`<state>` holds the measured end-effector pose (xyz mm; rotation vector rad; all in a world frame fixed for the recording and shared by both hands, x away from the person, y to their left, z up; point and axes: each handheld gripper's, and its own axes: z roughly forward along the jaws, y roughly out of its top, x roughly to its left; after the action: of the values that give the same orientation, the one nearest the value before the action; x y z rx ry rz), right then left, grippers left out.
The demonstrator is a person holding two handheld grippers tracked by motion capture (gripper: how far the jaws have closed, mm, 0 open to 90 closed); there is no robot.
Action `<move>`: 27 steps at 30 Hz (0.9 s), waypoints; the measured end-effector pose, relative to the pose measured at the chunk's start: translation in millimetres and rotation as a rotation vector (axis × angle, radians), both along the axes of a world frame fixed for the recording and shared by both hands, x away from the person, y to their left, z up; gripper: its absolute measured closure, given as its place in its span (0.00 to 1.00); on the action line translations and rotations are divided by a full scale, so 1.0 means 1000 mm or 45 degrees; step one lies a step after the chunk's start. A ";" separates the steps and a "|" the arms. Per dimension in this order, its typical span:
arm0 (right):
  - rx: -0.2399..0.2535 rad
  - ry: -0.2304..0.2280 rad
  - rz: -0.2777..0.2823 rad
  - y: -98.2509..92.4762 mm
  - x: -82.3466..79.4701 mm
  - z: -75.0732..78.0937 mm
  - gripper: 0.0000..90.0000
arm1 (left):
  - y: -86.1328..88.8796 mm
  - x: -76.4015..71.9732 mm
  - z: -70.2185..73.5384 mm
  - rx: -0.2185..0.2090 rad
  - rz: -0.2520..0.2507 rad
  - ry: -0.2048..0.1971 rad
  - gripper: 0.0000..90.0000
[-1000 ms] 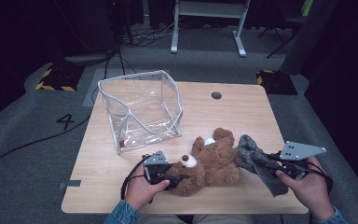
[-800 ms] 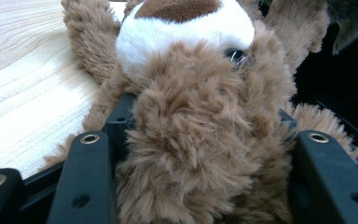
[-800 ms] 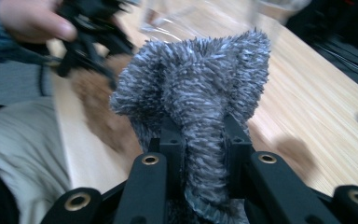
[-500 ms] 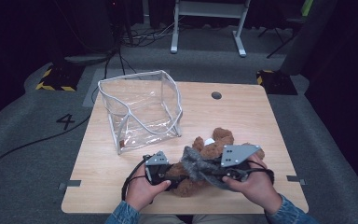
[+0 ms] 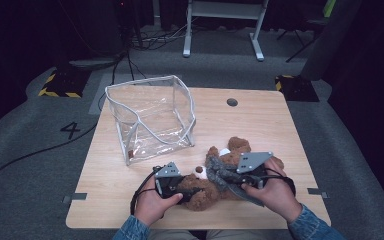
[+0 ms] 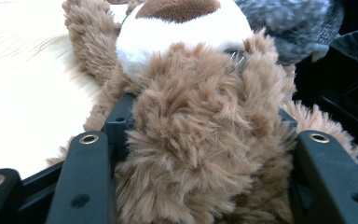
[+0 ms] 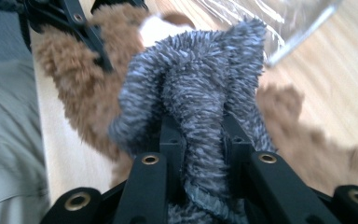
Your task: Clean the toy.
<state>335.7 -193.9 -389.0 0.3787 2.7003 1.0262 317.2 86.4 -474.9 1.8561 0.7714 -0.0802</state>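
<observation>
A fluffy brown teddy bear with a white muzzle (image 5: pixel 215 187) lies on its back near the front edge of the pale wooden table (image 5: pixel 270 120), between the person's two hands. The left hand-held gripper (image 5: pixel 182 187) is clamped on the bear: in the left gripper view the brown plush (image 6: pixel 200 154) bulges between the two black jaws, which press into it from either side. The right hand-held gripper (image 5: pixel 230 175) grasps a fuzzy grey knitted cloth (image 5: pixel 220 172); in the right gripper view the grey fabric (image 7: pixel 200 107) is pinched in a fold between the jaws and stands up over the bear's body. In the high view the cloth drapes across the bear's chest, touching it. A clear plastic zip-up bag with white edging (image 5: pixel 152 117) stands open behind the bear, just beside its head end, near the table's left half.
</observation>
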 end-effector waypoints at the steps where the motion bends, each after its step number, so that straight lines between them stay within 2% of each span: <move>1: 0.005 0.008 -0.013 -0.007 0.001 -0.001 0.84 | 0.000 0.000 0.000 -0.003 0.000 -0.004 0.50; 5: 0.040 0.025 -0.080 -0.029 -0.003 -0.002 0.84 | 0.000 0.001 -0.001 -0.002 0.000 -0.007 0.50; 7: 0.035 0.020 -0.104 -0.041 -0.002 -0.002 0.84 | 0.001 0.001 -0.001 -0.009 0.004 -0.007 0.50; 10: 0.039 0.020 -0.182 -0.059 -0.003 -0.002 0.84 | 0.002 0.002 -0.001 -0.011 0.002 -0.002 0.50; 13: 0.018 0.014 -0.264 -0.080 -0.004 -0.002 0.84 | 0.002 0.002 -0.002 -0.024 0.012 0.008 0.50; 15: -0.003 -0.017 -0.311 -0.096 -0.004 0.000 0.84 | 0.004 0.003 -0.002 -0.024 0.009 0.014 0.50; 19: 0.005 0.012 -0.380 -0.115 -0.010 -0.002 0.84 | 0.004 0.005 -0.003 -0.040 0.010 0.027 0.49; 21: 0.006 0.024 -0.363 -0.114 -0.012 -0.007 0.84 | 0.004 0.004 -0.003 -0.037 0.014 0.023 0.49; 24: 0.022 0.038 -0.297 -0.101 -0.019 -0.014 0.84 | 0.004 0.005 -0.003 -0.030 0.019 0.021 0.49; 27: 0.120 0.025 -0.185 -0.080 -0.026 -0.011 0.84 | 0.004 0.005 -0.003 -0.030 0.018 0.019 0.49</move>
<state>309.4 -274.3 -400.0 0.5956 2.6032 1.1150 321.8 90.7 -478.0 1.8293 0.7909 -0.0936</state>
